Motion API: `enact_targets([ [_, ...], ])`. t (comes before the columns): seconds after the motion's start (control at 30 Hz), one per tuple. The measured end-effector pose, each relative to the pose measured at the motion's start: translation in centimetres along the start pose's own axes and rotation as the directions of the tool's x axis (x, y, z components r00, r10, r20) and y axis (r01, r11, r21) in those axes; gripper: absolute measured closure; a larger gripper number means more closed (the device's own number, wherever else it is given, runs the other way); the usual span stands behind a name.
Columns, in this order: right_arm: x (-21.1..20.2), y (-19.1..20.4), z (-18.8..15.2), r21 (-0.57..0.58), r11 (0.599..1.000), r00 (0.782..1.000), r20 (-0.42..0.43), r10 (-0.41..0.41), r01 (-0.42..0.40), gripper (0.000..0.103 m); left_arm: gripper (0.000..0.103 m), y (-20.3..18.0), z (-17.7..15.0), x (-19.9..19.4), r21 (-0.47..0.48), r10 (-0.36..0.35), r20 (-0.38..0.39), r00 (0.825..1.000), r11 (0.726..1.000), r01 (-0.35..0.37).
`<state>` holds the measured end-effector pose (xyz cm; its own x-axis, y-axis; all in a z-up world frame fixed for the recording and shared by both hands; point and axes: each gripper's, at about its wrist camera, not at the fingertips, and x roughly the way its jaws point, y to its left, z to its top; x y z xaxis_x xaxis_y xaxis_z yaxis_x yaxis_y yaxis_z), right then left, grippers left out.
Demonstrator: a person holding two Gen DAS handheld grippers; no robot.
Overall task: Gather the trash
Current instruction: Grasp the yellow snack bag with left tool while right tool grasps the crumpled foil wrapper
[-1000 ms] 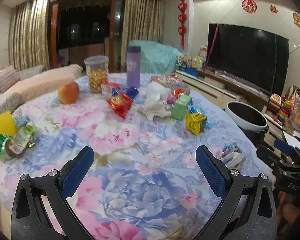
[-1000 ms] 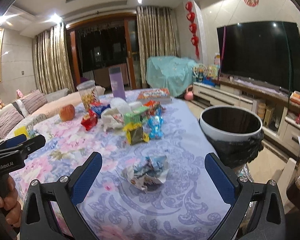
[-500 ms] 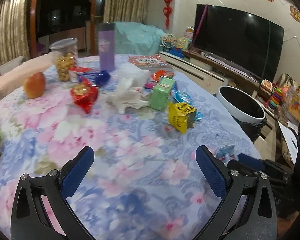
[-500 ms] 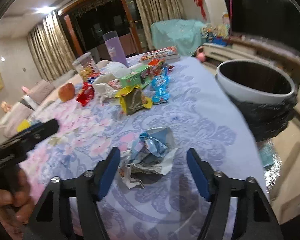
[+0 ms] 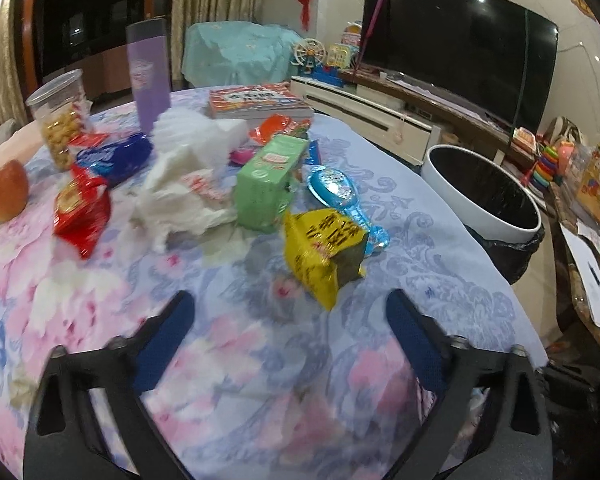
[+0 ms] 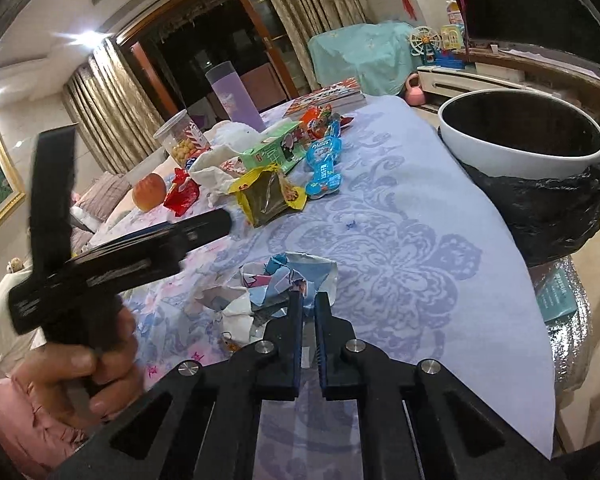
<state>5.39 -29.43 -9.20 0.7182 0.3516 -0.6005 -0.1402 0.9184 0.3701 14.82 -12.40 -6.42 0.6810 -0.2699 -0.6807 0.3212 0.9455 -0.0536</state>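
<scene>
My right gripper (image 6: pixel 309 295) is shut on a crumpled blue and white wrapper (image 6: pixel 278 284) that lies on the flowered tablecloth (image 6: pixel 400 240). My left gripper (image 5: pixel 290 308) is open and empty, low over the cloth (image 5: pixel 240 340), just short of a yellow snack bag (image 5: pixel 324 248). That bag also shows in the right wrist view (image 6: pixel 266 194). Beyond it lie a green carton (image 5: pixel 270 182), a blue wrapper (image 5: pixel 338 190), a red packet (image 5: pixel 82 210) and white tissue (image 5: pixel 188 188). A white bin with a black liner (image 6: pixel 524 136) stands off the table's right edge.
An apple (image 5: pixel 8 190), a snack jar (image 5: pixel 62 116), a purple bottle (image 5: pixel 148 74) and a book (image 5: pixel 258 102) stand at the far side. A TV (image 5: pixel 460 48) and low cabinet are at the right. The hand holding the left gripper (image 6: pixel 80 368) is at the left.
My right gripper has closed its fingers onto the crumpled wrapper. My left gripper has moved forward and right toward the yellow bag, still open.
</scene>
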Motion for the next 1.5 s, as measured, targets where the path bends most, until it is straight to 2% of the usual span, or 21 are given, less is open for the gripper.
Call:
enact_targets([
  [0.03, -0.1, -0.2, 0.0, 0.004, 1.000, 1.000, 0.003, -0.002, 0.002, 0.097, 0.028, -0.1, 0.2, 0.4, 0.004, -0.003, -0.012, 1.000, 1.000, 0.003],
  [0.1, -0.3, -0.3, 0.2, 0.006, 1.000, 1.000, 0.008, -0.004, 0.004, 0.097, 0.070, -0.1, 0.4, 1.4, 0.000, -0.032, -0.047, 0.998, 0.999, 0.032],
  [0.13, -0.3, -0.3, 0.3, 0.006, 1.000, 1.000, 0.010, -0.005, 0.005, 0.097, 0.079, 0.1, 0.3, 1.9, -0.009, -0.049, -0.074, 0.996, 0.999, 0.049],
  [0.17, -0.4, -0.3, 0.4, 0.005, 1.000, 1.000, 0.012, -0.006, 0.006, 0.097, 0.096, 0.2, 0.2, 2.1, -0.016, -0.059, -0.086, 0.995, 0.998, 0.058],
  [0.23, -0.5, -0.2, 0.5, -0.002, 1.000, 1.000, 0.019, -0.012, 0.012, 0.097, 0.097, 0.8, -0.2, 1.6, -0.038, -0.083, -0.080, 0.993, 0.996, 0.080],
  [0.37, -0.6, 0.0, 0.7, -0.009, 1.000, 1.000, 0.026, -0.015, 0.015, 0.097, 0.098, 1.4, -1.0, -0.8, -0.032, -0.079, -0.026, 0.997, 0.996, 0.078],
  [0.53, -0.8, 0.3, 0.9, -0.007, 1.000, 0.999, 0.034, -0.012, 0.012, 0.097, 0.099, 3.4, -2.7, -3.8, -0.066, -0.087, 0.002, 0.996, 0.994, 0.086],
  [0.57, -0.8, 0.3, 1.0, 0.000, 1.000, 1.000, 0.031, -0.003, 0.003, 0.092, 0.099, 3.9, -3.0, -4.3, -0.072, -0.086, 0.005, 0.996, 0.994, 0.087],
  [0.67, -1.5, 0.6, 0.9, 0.003, 1.000, 0.999, 0.047, 0.002, -0.002, 0.088, 0.099, 5.0, -3.9, -5.6, -0.090, -0.085, 0.011, 0.996, 0.992, 0.085],
  [0.73, -2.1, 1.1, 0.8, -0.016, 1.000, 0.998, 0.063, -0.007, 0.008, 0.056, 0.099, 5.7, -4.5, -6.2, -0.104, -0.080, 0.012, 0.997, 0.991, 0.080],
  [0.77, -2.3, 1.5, 0.7, -0.032, 0.999, 0.998, 0.070, 0.008, -0.005, 0.026, 0.099, 6.0, -4.8, -6.6, -0.113, -0.080, 0.012, 0.997, 0.990, 0.081],
  [0.8, -2.2, 1.9, 0.4, -0.054, 0.998, 0.998, 0.066, 0.017, -0.013, 0.010, 0.099, 6.1, -4.8, -6.5, -0.118, -0.082, 0.011, 0.997, 0.990, 0.082],
  [0.83, -2.1, 2.3, 0.4, -0.069, 0.998, 0.998, 0.063, 0.013, -0.009, 0.010, 0.099, 6.2, -5.0, -6.5, -0.121, -0.083, 0.009, 0.996, 0.989, 0.084],
  [0.97, 0.8, 2.9, 0.0, -0.088, 0.996, 1.000, -0.011, -0.005, 0.004, 0.010, 0.099, 6.0, -5.2, -6.4, -0.117, -0.081, 0.003, 0.997, 0.990, 0.081],
  [1.03, 1.9, 2.8, 0.0, -0.082, 0.997, 0.999, -0.034, -0.009, 0.006, 0.014, 0.099, 5.9, -5.4, -6.4, -0.117, -0.086, -0.001, 0.996, 0.989, 0.085],
  [1.07, 2.2, 2.7, 0.1, -0.079, 0.997, 0.999, -0.037, -0.011, 0.008, 0.028, 0.099, 5.8, -5.4, -6.3, -0.114, -0.086, -0.003, 0.996, 0.990, 0.085],
  [1.1, 2.4, 2.6, 0.0, -0.074, 0.997, 0.999, -0.040, -0.009, 0.006, 0.058, 0.099, 5.6, -5.3, -6.3, -0.113, -0.087, -0.004, 0.996, 0.990, 0.086],
  [1.17, 2.0, 2.2, 0.2, -0.049, 0.999, 0.999, -0.027, 0.017, -0.019, 0.068, 0.099, 5.2, -5.2, -6.3, -0.107, -0.097, -0.005, 0.995, 0.990, 0.096],
  [1.2, 1.7, 2.2, 0.3, -0.058, 0.998, 1.000, -0.020, 0.023, -0.024, 0.080, 0.099, 4.9, -5.1, -6.3, -0.103, -0.102, -0.005, 0.995, 0.990, 0.101],
  [1.23, 1.4, 2.2, 0.3, -0.066, 0.998, 1.000, -0.014, 0.020, -0.021, 0.085, 0.099, 4.6, -5.0, -6.2, -0.096, -0.106, -0.005, 0.994, 0.990, 0.105],
  [1.5, -1.3, 0.8, 1.6, -0.042, 0.999, 0.998, 0.053, 0.035, -0.032, 0.089, 0.099, 1.3, -3.3, -5.9, -0.036, -0.152, -0.002, 0.988, 0.988, 0.152],
])
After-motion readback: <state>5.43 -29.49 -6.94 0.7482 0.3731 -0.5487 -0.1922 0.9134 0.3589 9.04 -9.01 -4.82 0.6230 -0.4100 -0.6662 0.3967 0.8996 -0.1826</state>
